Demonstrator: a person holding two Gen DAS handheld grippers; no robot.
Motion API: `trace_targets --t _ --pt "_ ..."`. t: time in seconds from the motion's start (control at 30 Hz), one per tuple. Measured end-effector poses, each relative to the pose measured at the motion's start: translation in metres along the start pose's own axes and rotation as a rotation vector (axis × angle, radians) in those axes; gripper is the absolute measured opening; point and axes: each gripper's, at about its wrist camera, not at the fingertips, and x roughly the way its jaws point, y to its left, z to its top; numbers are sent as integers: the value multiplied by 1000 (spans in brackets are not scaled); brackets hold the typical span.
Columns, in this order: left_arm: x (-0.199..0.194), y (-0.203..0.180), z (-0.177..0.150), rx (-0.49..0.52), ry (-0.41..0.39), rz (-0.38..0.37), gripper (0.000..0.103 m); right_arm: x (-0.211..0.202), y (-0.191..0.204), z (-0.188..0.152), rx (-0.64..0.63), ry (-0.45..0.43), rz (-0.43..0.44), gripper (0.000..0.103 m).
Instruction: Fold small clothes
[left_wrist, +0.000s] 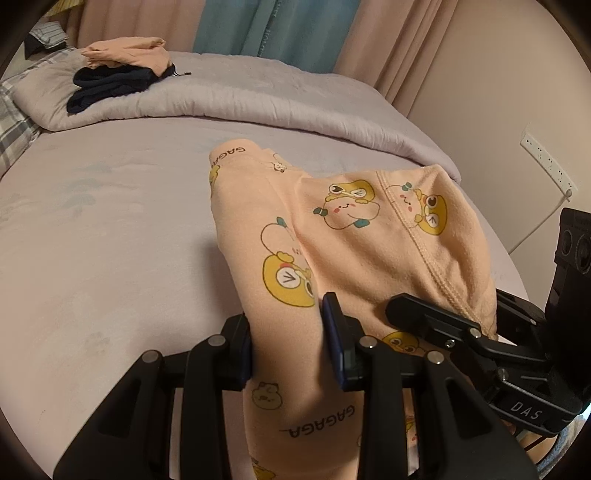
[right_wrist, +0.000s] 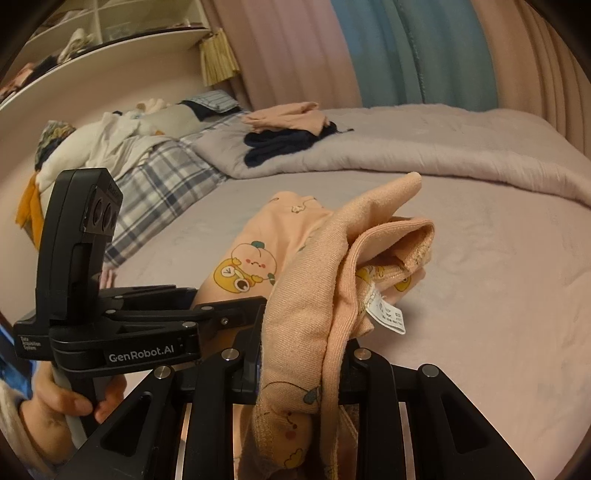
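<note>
We find both the left tongs (left_wrist: 288, 347) and right tongs (right_wrist: 299, 363) clamped on the peach printed garment (left_wrist: 354, 236), held bunched just above the near bed (left_wrist: 110, 240).

Garment (left_wrist: 332, 236) lies on bed (left_wrist: 110, 240), folded pile (left_wrist: 122, 66) behind.

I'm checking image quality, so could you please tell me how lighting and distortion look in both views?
Left wrist view: dim warm light, the bed bowed by fisheye, dark corners. Right wrist view: same bowing, the garment near the lens slightly soft.
</note>
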Motion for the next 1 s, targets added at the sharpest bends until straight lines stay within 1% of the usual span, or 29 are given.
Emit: trace_targets --t 0.23,0.6,0.67,1.0 --pt "-27 4 -7 -19 -38 13 32 -2 18 5 -39 -19 19 27" --pt "-62 12 -3 -20 -111 55 32 -6 41 15 -99 -58 50 27" --pt "-67 12 -3 -13 -126 72 32 -6 44 16 -106 -66 59 27" --pt "-81 21 3 -14 -165 110 33 -1 55 27 -145 -92 92 27"
